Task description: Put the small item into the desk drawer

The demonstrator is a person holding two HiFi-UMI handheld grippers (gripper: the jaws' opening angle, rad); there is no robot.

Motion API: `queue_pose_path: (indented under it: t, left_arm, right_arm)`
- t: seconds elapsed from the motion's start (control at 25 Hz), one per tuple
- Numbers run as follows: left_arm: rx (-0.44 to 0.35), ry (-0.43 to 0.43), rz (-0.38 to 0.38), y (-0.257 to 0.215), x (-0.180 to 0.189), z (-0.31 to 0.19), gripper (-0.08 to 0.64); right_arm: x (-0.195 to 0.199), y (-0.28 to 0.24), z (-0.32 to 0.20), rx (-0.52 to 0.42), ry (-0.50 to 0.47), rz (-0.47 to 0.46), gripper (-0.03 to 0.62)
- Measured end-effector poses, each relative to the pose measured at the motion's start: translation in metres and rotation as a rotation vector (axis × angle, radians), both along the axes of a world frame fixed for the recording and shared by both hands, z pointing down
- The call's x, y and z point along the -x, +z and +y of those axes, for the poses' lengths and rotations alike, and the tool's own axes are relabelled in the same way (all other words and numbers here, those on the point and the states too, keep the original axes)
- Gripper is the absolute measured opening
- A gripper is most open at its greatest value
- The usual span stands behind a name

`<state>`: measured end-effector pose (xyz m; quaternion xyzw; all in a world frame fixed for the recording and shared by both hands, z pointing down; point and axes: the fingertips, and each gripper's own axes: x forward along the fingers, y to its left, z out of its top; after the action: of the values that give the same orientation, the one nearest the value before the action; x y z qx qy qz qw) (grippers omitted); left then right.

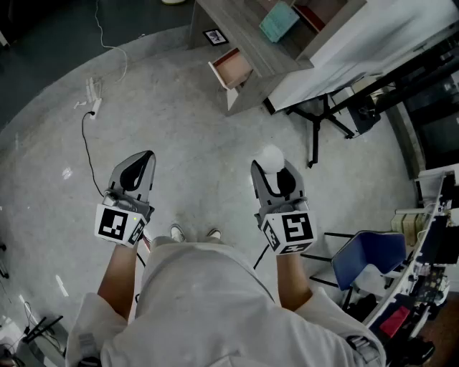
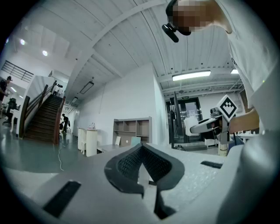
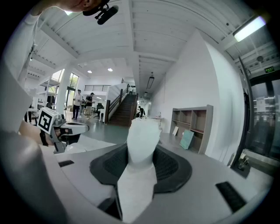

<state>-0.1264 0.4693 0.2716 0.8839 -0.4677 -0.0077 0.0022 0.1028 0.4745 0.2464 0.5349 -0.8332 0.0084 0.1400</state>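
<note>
stands on the grey speckled floor (image 1: 208,136), well back from the desk (image 1: 247,32), with a gripper in each hand, both held out in front and side by side. grips the small item (image 1: 271,156) in the right gripper (image 1: 272,170): jaws partway apart, pads pressed on either side of it, its white rounded top poking up past the tips. carries nothing in the left gripper (image 1: 145,158): jaws brought together tip to tip, only a narrow slit behind the point where they meet.

ahead, near the top of the head view: the desk drawer (image 1: 233,68), pulled open, pinkish inside, well apart from the small item. on the desk top, a teal box (image 1: 278,21). on the floor just beside the desk, a square marker tag (image 1: 215,36); further left, a thin cable (image 1: 87,143) trailing across the floor. at the right edge, a blue chair (image 1: 369,251).

from the right gripper view: a shelf unit (image 3: 190,127) against the white wall and a staircase (image 3: 124,109) further back.
</note>
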Motion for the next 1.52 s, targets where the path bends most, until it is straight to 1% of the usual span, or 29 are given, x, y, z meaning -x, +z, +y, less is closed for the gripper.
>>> queue_pose_path:
  t: [0.28, 0.44, 0.52, 0.68, 0.88, 1.04, 1.24, 1.4, 1.52]
  left_arm:
    - [0.002, -0.007, -0.018, -0.003, -0.035, 0.011, 0.006]
    - [0.009, 0.000, -0.015, -0.003, -0.046, 0.016, 0.006]
    - [0.015, 0.001, -0.014, 0.000, -0.043, 0.016, 0.006]
    - [0.046, 0.005, -0.007, 0.015, -0.025, 0.011, 0.006]
    - [0.092, 0.001, 0.000, 0.033, -0.013, -0.013, 0.006]
    - [0.124, 0.014, -0.009, 0.049, -0.027, -0.057, 0.006]
    - [0.124, -0.020, -0.002, 0.058, -0.068, -0.152, 0.006]
    - [0.118, -0.025, -0.001, 0.044, -0.112, -0.233, 0.006]
    - [0.096, -0.054, -0.007, 0.028, -0.129, -0.281, 0.006]
  right_arm:
    - [-0.028, -0.005, 0.003, -0.016, -0.038, 0.013, 0.167]
    - [-0.029, -0.003, 0.009, -0.012, -0.076, -0.027, 0.169]
    - [-0.022, 0.000, 0.008, -0.004, -0.093, -0.044, 0.169]
    - [-0.005, 0.014, -0.002, 0.023, -0.083, -0.052, 0.169]
    - [-0.007, 0.026, -0.031, 0.043, -0.063, -0.068, 0.170]
    - [-0.020, 0.042, -0.079, 0.056, -0.068, -0.056, 0.170]
    - [-0.047, 0.069, -0.180, 0.086, -0.120, -0.069, 0.170]
    - [-0.069, 0.066, -0.266, 0.106, -0.183, -0.074, 0.170]
    - [-0.079, 0.061, -0.316, 0.111, -0.237, -0.081, 0.170]
